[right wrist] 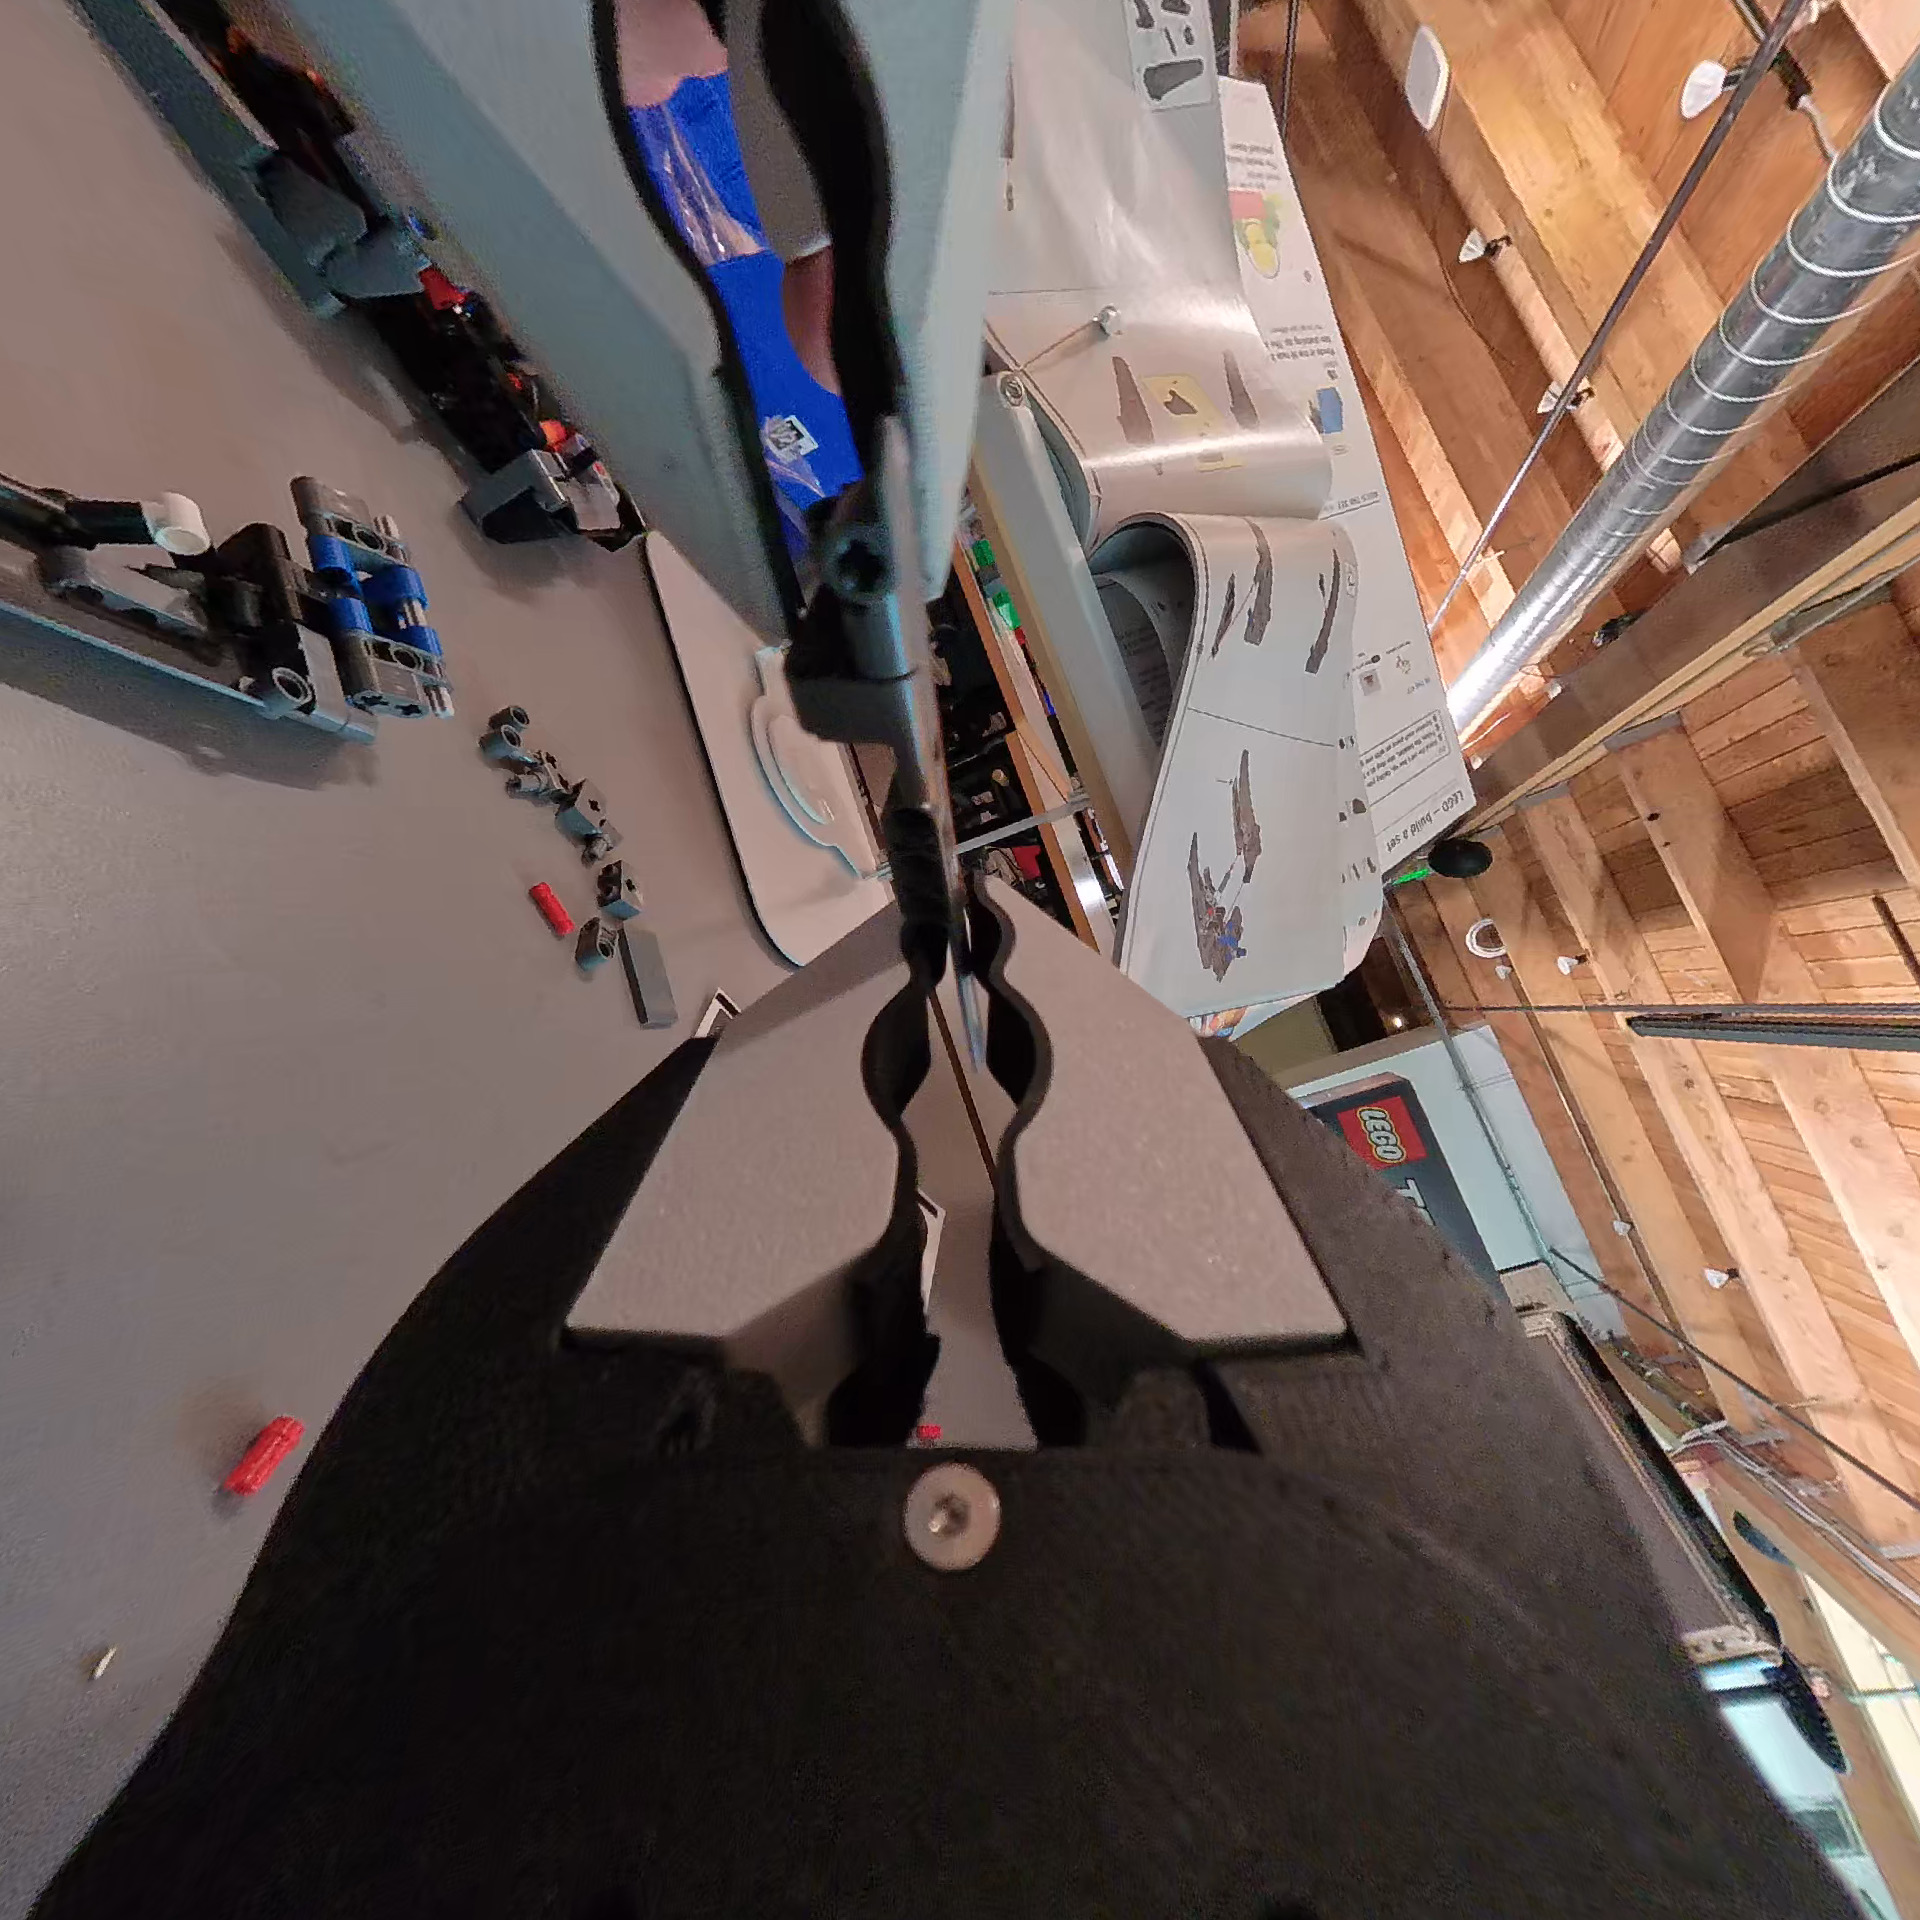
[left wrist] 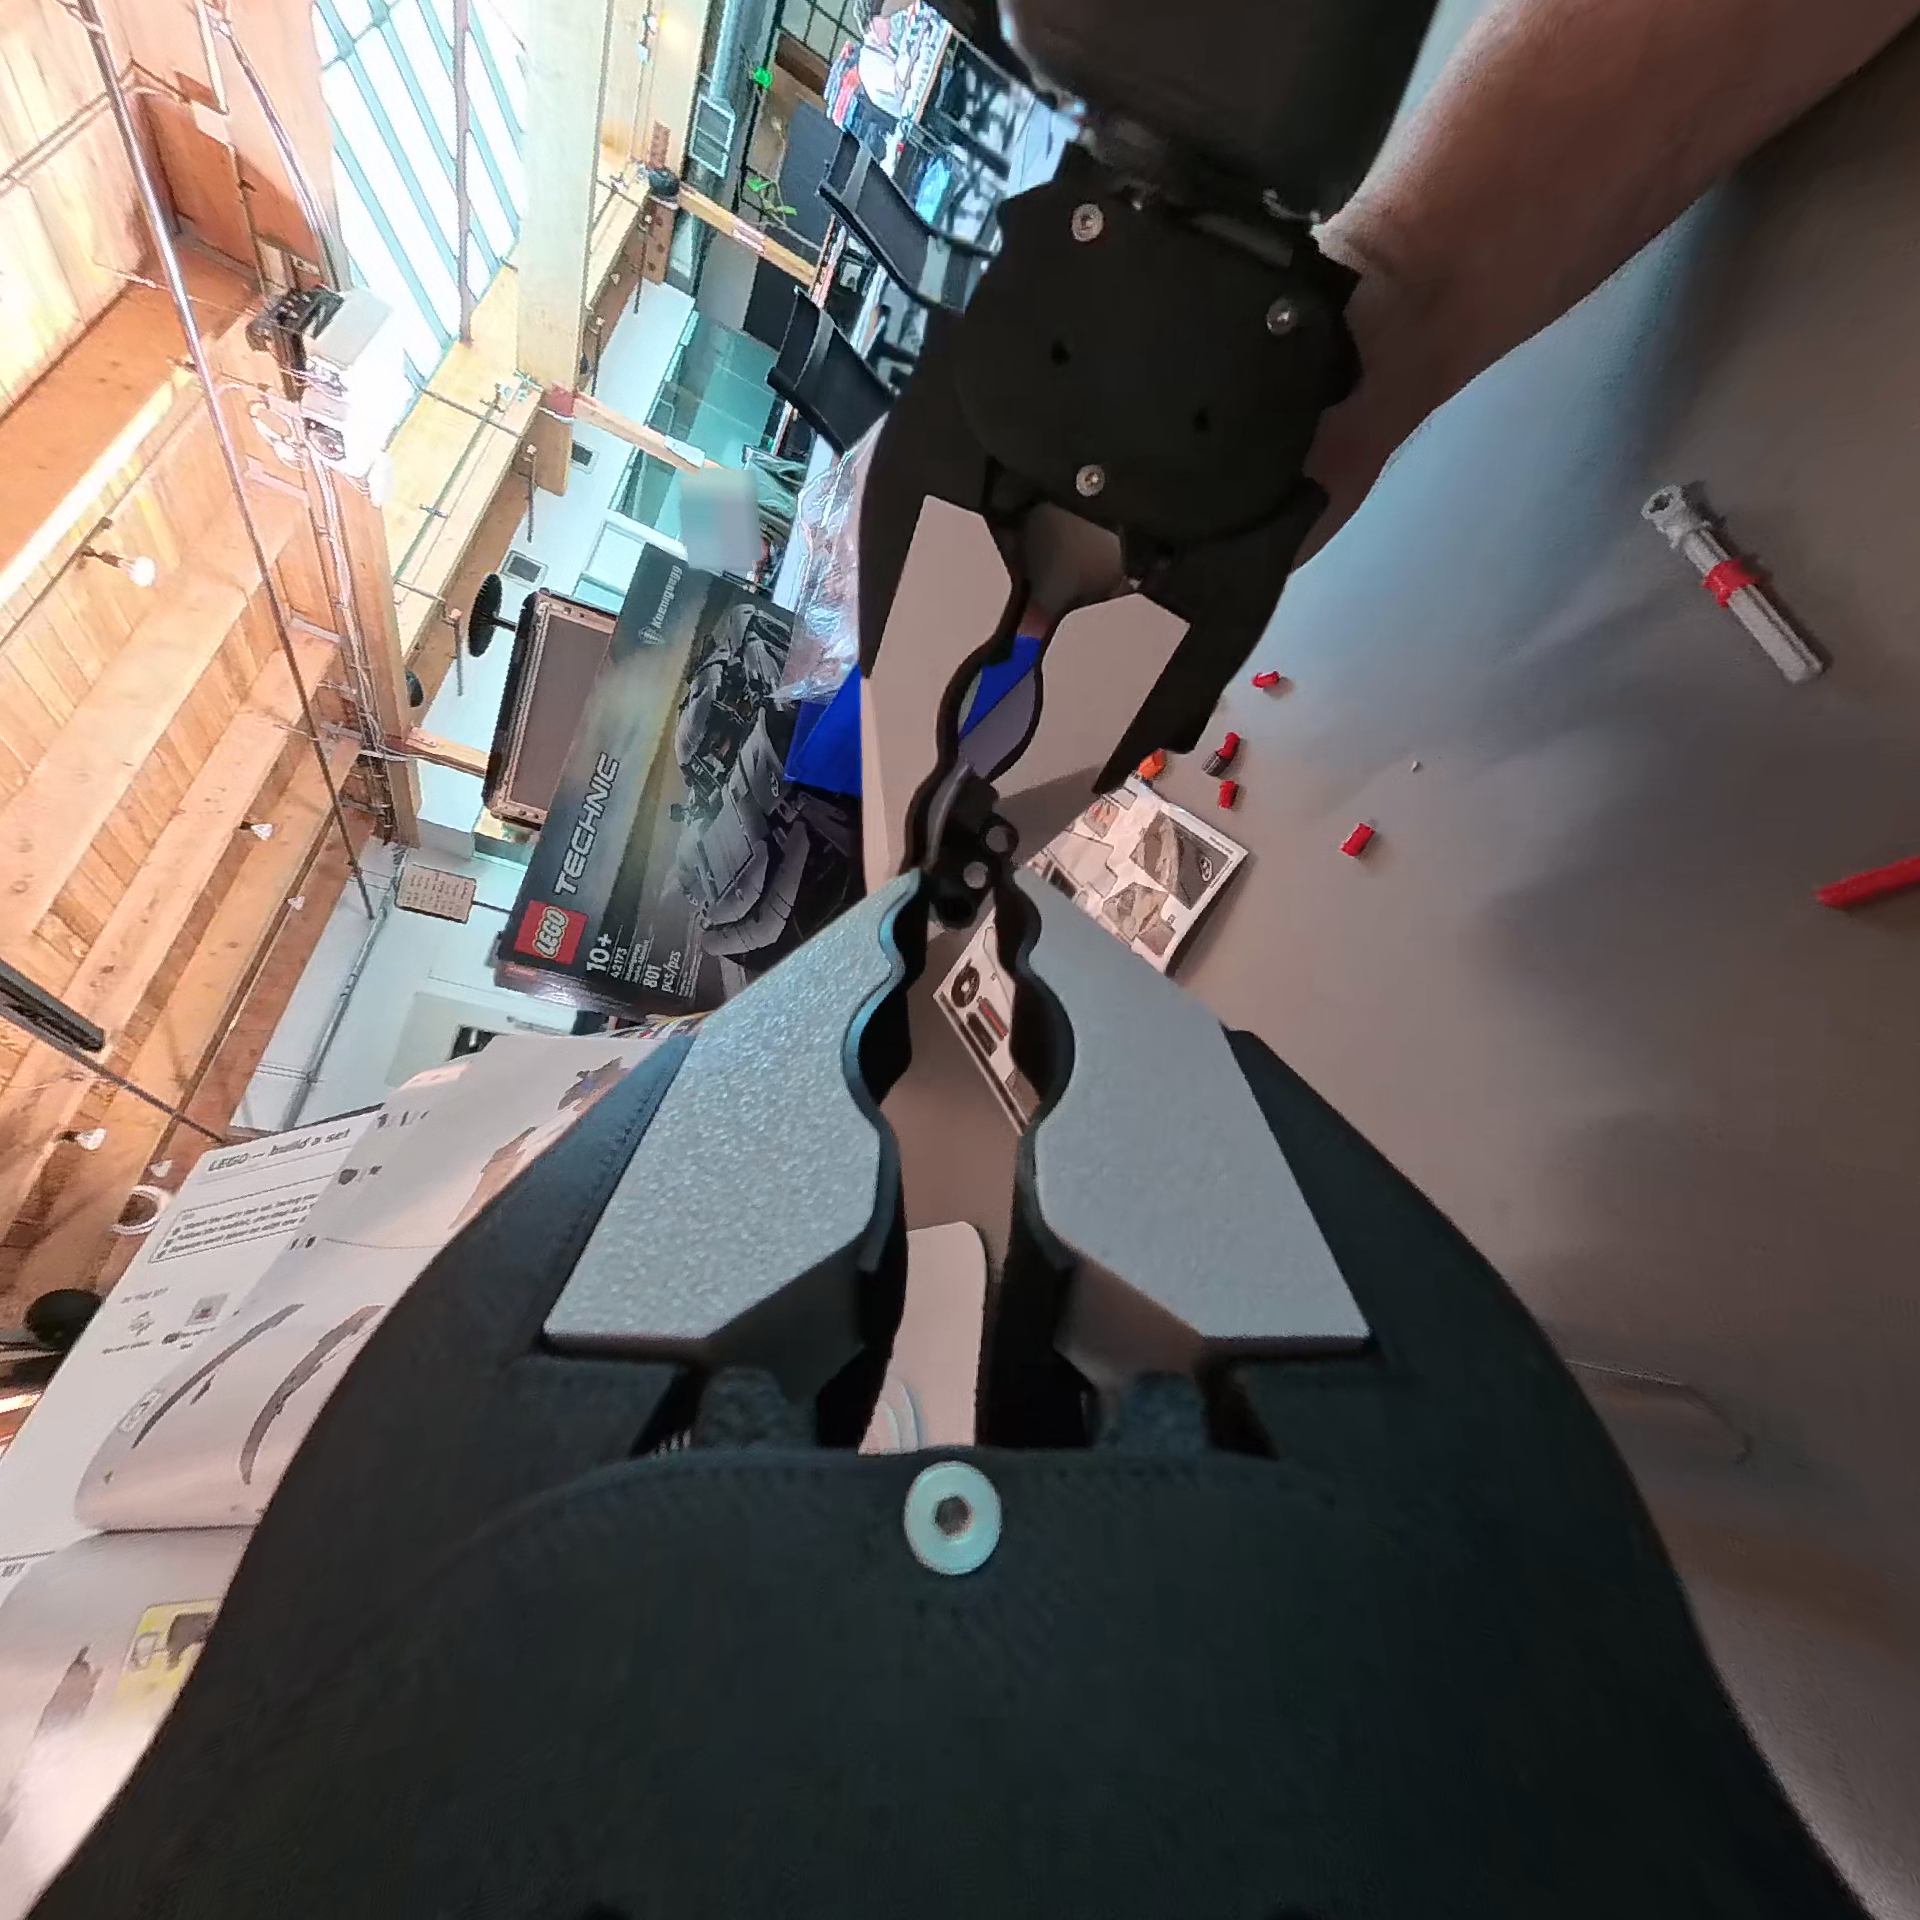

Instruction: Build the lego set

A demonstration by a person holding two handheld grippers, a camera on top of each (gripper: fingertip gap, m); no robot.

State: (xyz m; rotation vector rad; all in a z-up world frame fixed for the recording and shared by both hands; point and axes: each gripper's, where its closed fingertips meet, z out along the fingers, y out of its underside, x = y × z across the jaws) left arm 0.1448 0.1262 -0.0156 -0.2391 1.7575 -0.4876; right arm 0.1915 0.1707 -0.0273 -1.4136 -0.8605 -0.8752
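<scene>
We hold both tools tip to tip above the grey table; our left gripper and right gripper each pinch one end of a small black connector. It looks light, stiff and slick; we judge gripping its flat faces safest.

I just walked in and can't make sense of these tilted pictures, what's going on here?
A person is building a Lego set with two handheld grippers, held up tip to tip above a grey table. The left gripper pinches a small black holed piece; the right gripper grips a small black pin and appears to be bringing it to that piece. Loose red parts, part-built sections, the set's box and an open instruction booklet lie around.
</scene>
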